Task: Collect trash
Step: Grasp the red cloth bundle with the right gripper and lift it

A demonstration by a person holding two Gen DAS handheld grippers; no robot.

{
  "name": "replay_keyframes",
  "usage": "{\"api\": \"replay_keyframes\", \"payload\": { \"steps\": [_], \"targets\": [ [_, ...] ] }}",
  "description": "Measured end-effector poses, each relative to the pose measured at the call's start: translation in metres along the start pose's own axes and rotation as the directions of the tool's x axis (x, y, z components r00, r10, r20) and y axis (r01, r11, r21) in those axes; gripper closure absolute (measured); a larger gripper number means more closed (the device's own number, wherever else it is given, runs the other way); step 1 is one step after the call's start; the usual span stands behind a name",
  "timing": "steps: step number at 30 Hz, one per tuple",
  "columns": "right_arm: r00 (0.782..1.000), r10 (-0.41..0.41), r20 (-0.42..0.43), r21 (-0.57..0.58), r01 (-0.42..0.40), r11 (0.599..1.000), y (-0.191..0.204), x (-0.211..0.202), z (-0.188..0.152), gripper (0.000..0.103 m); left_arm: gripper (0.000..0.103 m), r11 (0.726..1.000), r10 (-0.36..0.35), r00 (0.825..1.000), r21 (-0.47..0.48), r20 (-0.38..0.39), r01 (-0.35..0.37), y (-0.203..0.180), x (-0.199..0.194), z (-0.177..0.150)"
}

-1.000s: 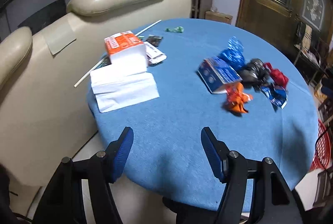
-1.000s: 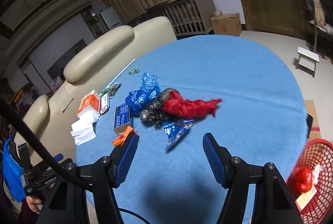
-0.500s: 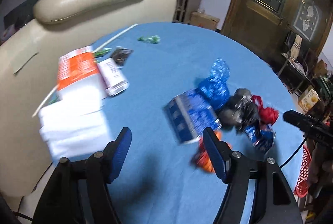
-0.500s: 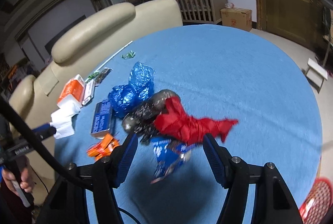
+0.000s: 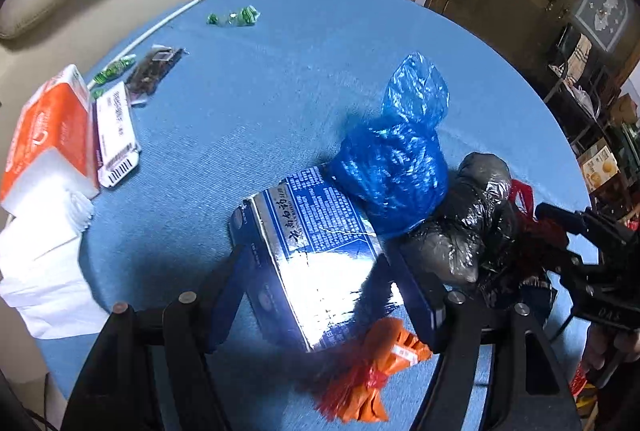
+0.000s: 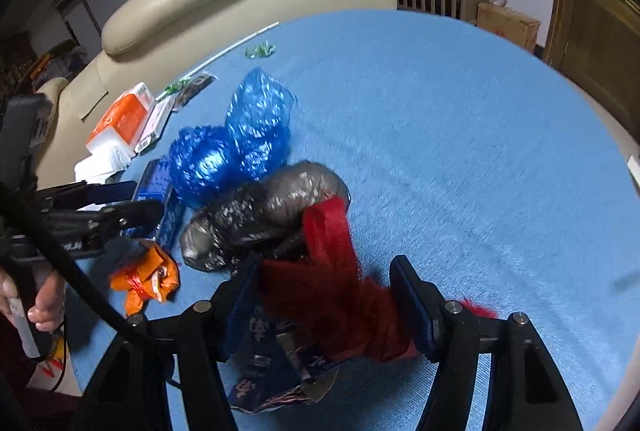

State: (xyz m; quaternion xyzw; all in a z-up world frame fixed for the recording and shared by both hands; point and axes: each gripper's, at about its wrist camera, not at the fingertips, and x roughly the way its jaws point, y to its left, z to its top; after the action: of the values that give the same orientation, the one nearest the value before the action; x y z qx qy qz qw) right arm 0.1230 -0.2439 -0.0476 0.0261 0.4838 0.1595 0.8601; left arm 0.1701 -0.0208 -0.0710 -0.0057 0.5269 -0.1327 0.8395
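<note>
The left claw [image 5: 316, 291] is spread wide around the blue-and-silver carton [image 5: 316, 255], a finger on each side, not visibly pressing it. The carton lies flat on the blue bench [image 5: 248, 103]. At its 1 o'clock sits a crumpled blue bag [image 5: 396, 167], at 3 o'clock a grey-black bag [image 5: 472, 231], and at 5 o'clock an orange wrapper [image 5: 376, 371].

The right claw [image 6: 324, 307] also gapes wide, straddling the red bag [image 6: 340, 295] (contact is unclear), with a blue foil wrapper [image 6: 272, 363] lying beneath. An orange tissue pack [image 5: 44, 127] lies near the bench edge, at the carton's 10 o'clock.
</note>
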Motion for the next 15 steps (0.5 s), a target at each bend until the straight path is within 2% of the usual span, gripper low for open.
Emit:
{"api": "replay_keyframes", "payload": {
  "steps": [4, 9, 15],
  "targets": [
    [0.999, 0.038, -0.011, 0.001, -0.038, 0.999, -0.001, 0.001, -0.006, 0.034, 0.028, 1.000, -0.019, 1.000, -0.017, -0.003, 0.019, 0.005, 0.002, -0.002],
    [0.999, 0.030, -0.031, -0.007, -0.030, 1.000, 0.006, -0.009, -0.021, 0.034, 0.026, 0.999, -0.031, 0.999, -0.039, -0.034, 0.029, 0.015, 0.003, -0.011],
    [0.997, 0.055, -0.055, 0.116, -0.049, 0.992, 0.000, -0.027, -0.060, 0.034, 0.027, 1.000, -0.005, 0.999, -0.002, -0.053, 0.005, 0.021, -0.006, -0.031]
  ]
}}
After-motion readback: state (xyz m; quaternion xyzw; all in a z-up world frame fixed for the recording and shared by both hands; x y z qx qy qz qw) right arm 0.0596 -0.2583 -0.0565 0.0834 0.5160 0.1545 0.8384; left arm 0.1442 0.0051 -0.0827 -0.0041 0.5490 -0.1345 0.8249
